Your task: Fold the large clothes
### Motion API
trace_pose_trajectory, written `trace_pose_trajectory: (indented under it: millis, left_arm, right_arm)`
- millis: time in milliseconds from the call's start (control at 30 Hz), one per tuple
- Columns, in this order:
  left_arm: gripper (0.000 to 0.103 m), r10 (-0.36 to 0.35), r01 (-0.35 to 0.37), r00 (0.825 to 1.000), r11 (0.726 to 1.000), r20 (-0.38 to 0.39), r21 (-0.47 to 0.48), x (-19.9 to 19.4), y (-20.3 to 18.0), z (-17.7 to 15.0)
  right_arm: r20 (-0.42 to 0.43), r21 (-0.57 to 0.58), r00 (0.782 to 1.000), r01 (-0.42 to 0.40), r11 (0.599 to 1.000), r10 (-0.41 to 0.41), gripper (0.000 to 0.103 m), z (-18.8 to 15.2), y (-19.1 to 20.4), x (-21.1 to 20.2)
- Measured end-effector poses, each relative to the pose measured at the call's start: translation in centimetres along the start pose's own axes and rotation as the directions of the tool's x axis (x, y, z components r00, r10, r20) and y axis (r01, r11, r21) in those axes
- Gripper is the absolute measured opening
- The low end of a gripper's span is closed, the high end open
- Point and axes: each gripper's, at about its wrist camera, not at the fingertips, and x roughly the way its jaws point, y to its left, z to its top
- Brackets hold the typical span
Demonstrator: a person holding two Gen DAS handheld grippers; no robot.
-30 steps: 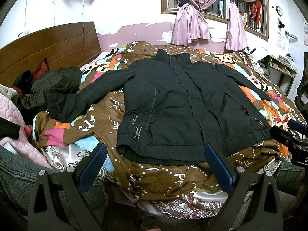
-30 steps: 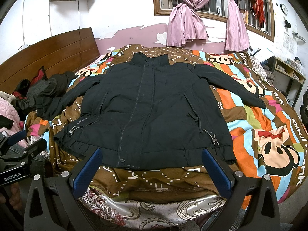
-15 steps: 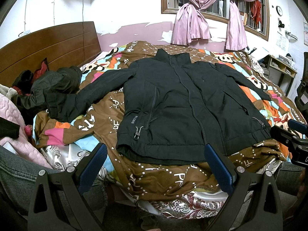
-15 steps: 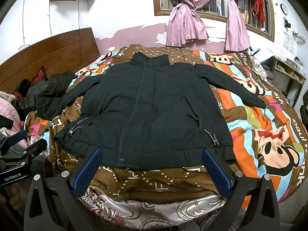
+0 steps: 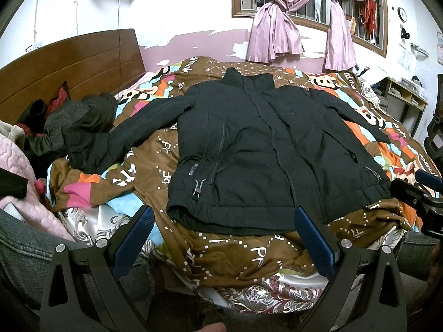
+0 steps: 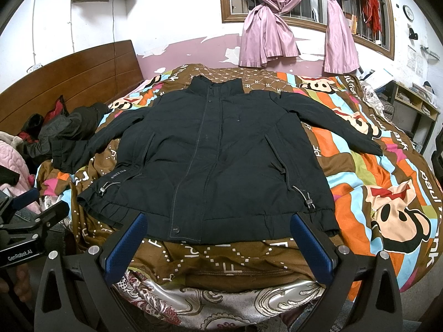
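A large black jacket (image 5: 265,149) (image 6: 218,160) lies face up and zipped on the patterned bedspread (image 5: 221,249) (image 6: 387,188). Both sleeves are spread out, and the left cuff ends near a dark heap. Its hem faces me at the near edge of the bed. My left gripper (image 5: 223,238) hovers open just short of the hem's left half, nothing between its blue pads. My right gripper (image 6: 220,242) is open too, just below the middle of the hem. Each gripper shows at the edge of the other's view.
A pile of dark and pink clothes (image 5: 63,121) lies at the left by the wooden headboard (image 5: 69,66). Pink curtains (image 6: 268,33) hang over the window behind the bed. A shelf unit (image 6: 415,105) stands at the right. A person's jeans-clad leg (image 5: 30,246) is at the lower left.
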Motion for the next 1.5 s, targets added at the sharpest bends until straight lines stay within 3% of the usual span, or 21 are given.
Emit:
trace_pose_trajectory:
  millis: [200, 467, 633, 833, 933, 1100, 1400, 1500]
  left_arm:
    - [0.099, 0.007, -0.007, 1.0, 1.0, -0.014, 0.005, 0.5, 0.1, 0.1]
    - [0.099, 0.073, -0.072, 0.997, 0.997, -0.037, 0.016, 1.1, 0.5, 1.8]
    - [0.099, 0.105, -0.105, 0.994, 0.994, -0.01, 0.005, 2.0, 0.9, 6.9]
    - [0.099, 0.118, -0.12, 0.99, 0.993, 0.073, 0.018, 3.9, 0.4, 13.6]
    - [0.099, 0.076, -0.076, 0.995, 0.997, 0.059, -0.008, 6.0, 0.3, 15.6]
    - [0.099, 0.088, -0.087, 0.996, 0.996, 0.024, -0.025, 11.1, -0.4, 18.7]
    - [0.099, 0.073, -0.071, 0.996, 0.996, -0.047, 0.057, 22.5, -3.1, 21.3]
    - [0.099, 0.089, -0.077, 0.99, 0.991, -0.11, 0.11, 26.6, -5.1, 21.6]
  right_arm:
    - [0.001, 0.001, 1.0, 0.0, 1.0, 0.0, 0.103, 0.0, 0.0, -0.1]
    - [-0.016, 0.066, 1.0, -0.021, 0.998, 0.023, 0.103, 2.0, -0.9, -0.3]
    - [-0.028, 0.062, 0.999, -0.032, 0.998, 0.033, 0.103, 6.8, -1.5, -0.8]
    - [0.03, 0.002, 1.0, 0.004, 1.0, -0.004, 0.103, 12.6, -3.7, -0.5]
    - [0.048, -0.037, 0.998, 0.052, 0.998, -0.05, 0.103, 14.9, -4.9, 0.9]
    - [0.03, 0.075, 0.998, 0.052, 0.996, -0.055, 0.103, 18.1, -9.5, 3.8]
    - [-0.03, 0.186, 0.982, 0.189, 0.964, -0.187, 0.103, 20.4, -19.0, 12.9]
    - [-0.073, 0.205, 0.97, 0.242, 0.948, -0.232, 0.103, 20.1, -22.2, 16.8]
